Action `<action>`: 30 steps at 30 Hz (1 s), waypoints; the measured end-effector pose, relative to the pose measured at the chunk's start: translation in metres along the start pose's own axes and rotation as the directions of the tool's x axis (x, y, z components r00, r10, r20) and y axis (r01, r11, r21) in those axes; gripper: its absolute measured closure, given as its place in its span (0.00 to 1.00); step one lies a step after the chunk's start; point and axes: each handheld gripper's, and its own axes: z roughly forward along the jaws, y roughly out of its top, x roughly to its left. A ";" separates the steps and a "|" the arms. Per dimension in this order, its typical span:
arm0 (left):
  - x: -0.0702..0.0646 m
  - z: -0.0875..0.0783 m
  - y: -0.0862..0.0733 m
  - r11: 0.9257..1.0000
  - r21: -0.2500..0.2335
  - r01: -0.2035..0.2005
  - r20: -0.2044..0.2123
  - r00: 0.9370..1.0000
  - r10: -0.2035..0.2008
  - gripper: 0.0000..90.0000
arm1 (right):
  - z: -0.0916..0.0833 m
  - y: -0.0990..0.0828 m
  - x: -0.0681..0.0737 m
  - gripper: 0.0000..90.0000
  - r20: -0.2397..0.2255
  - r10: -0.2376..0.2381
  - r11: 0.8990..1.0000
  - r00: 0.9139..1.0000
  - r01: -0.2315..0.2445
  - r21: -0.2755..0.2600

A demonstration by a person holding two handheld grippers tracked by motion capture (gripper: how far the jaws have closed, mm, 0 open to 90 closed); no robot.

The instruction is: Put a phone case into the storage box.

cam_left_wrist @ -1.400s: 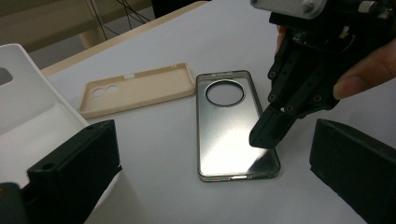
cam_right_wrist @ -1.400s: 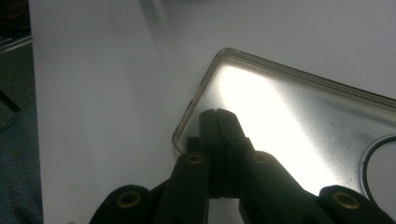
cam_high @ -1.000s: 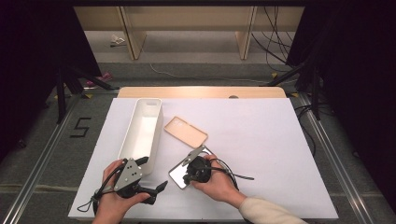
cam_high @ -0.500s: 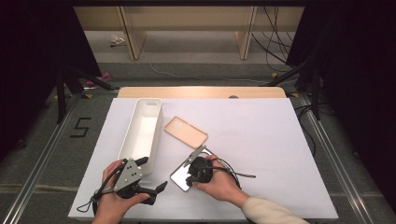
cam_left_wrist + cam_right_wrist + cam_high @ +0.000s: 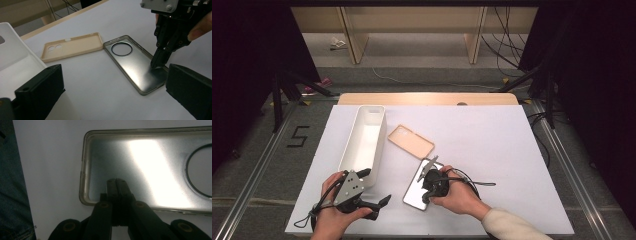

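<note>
Silvery and mirror-bright inside, the clear phone case [image 5: 418, 189] lies flat, open side up, on the white counter [image 5: 492, 145] near its front edge, just ahead of the right hand [image 5: 457, 195]; in the high view its long axis runs on a slant, from the near left up toward the far right, and the end with the round camera cut-out points away from the person toward the beige phone case [image 5: 410, 141]; in the left gripper view the ring of that cut-out [image 5: 121, 48] sits at the end nearest the beige case, and the corners of the two cases lie just beside each other, whether touching I cannot tell; the beige case also lies open side up, its long axis slanting the other way across the counter; the right gripper [image 5: 428, 182] points steeply down with its jaws closed together, nothing between them, and their joined tip rests on the inner floor of the clear case at the near end, close to the short wall, as the right gripper view [image 5: 117, 182] shows; the left gripper [image 5: 379, 202] is held low at the front left of the counter, its jaws standing wide apart and empty, aimed across toward the clear case; a long white tray [image 5: 347, 160] stands to the left of both cases, its long axis running away from the person.
</note>
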 end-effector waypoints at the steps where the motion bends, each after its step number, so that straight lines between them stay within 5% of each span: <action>1: 0.000 0.000 0.000 1.000 0.001 0.000 0.000 1.000 0.000 0.01 | -0.001 -0.002 -0.001 1.00 0.002 -0.002 1.000 1.000 0.002 0.006; 19: 0.000 0.001 0.000 1.000 0.004 -0.005 0.005 1.000 0.005 0.01 | -0.012 -0.017 -0.012 1.00 0.020 0.025 0.999 0.999 -0.026 0.036; 30: -0.001 0.001 0.000 1.000 0.006 -0.005 0.006 1.000 0.005 0.01 | -0.016 -0.015 -0.010 0.94 0.024 0.014 1.000 1.000 -0.014 -0.005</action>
